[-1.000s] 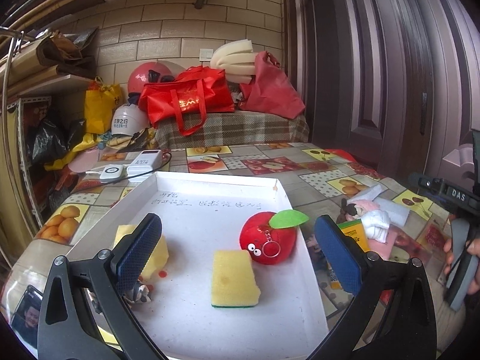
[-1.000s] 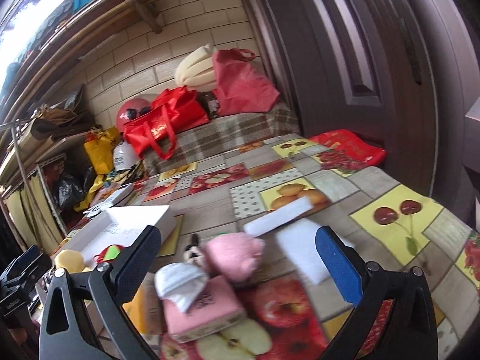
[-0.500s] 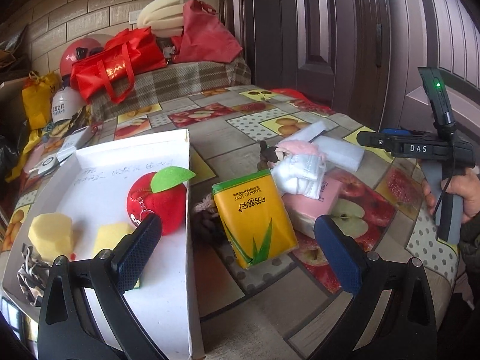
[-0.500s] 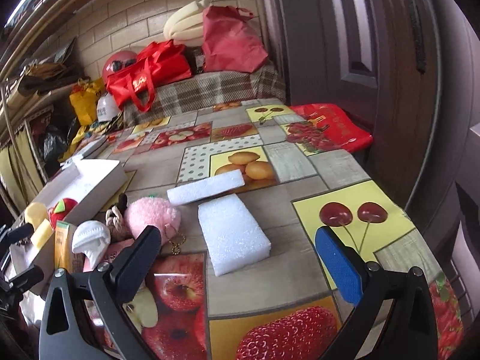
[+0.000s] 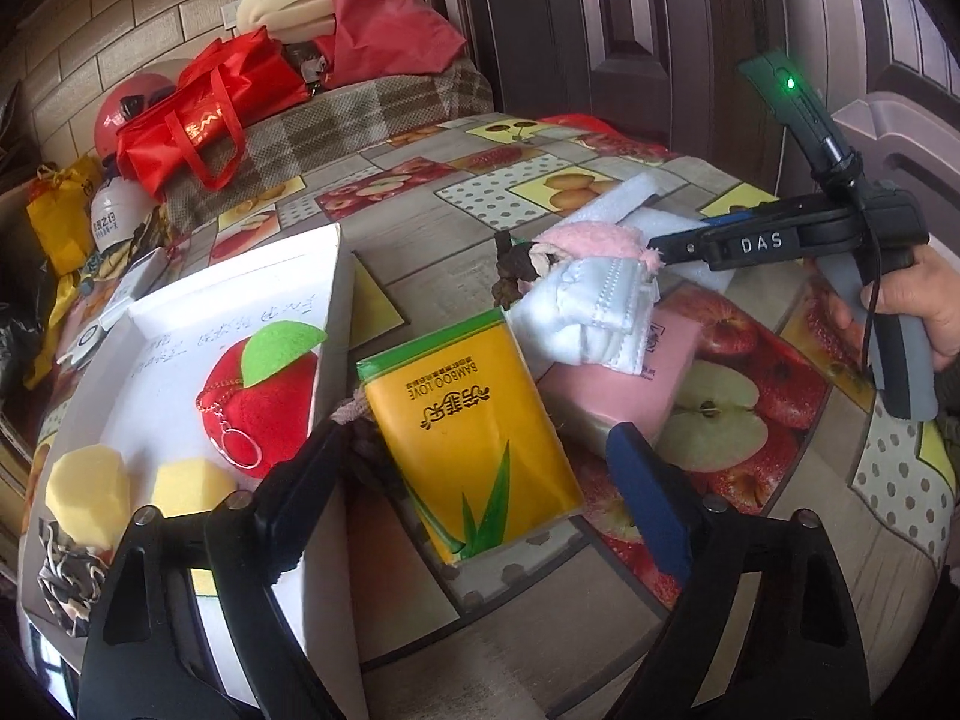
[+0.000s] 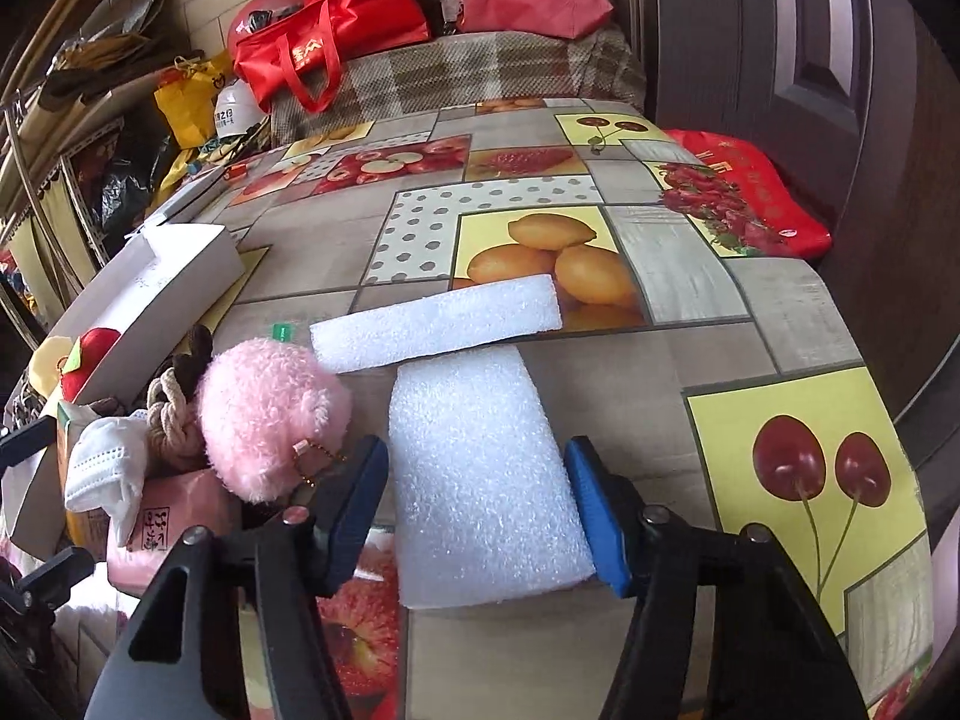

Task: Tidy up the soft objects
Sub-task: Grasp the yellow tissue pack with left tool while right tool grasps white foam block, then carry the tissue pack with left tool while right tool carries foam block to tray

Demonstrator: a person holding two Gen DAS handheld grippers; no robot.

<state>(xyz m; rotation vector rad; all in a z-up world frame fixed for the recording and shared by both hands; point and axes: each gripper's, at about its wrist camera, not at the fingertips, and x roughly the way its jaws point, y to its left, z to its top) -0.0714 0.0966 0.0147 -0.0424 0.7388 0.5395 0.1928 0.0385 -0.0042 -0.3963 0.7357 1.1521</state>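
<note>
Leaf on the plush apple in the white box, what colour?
Bright green leaf on the red plush apple; clearest in the left wrist view.

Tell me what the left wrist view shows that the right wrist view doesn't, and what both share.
Only the left wrist view: the white tray's inside with two yellow sponges, the yellow tissue pack's face between the left tongs, and a hand holding the right tool.

Only the right wrist view: the wide foam block between the right tongs, and the red packet at the table's far edge.

Both: the pink plush, white mask, red apple plush.
</note>
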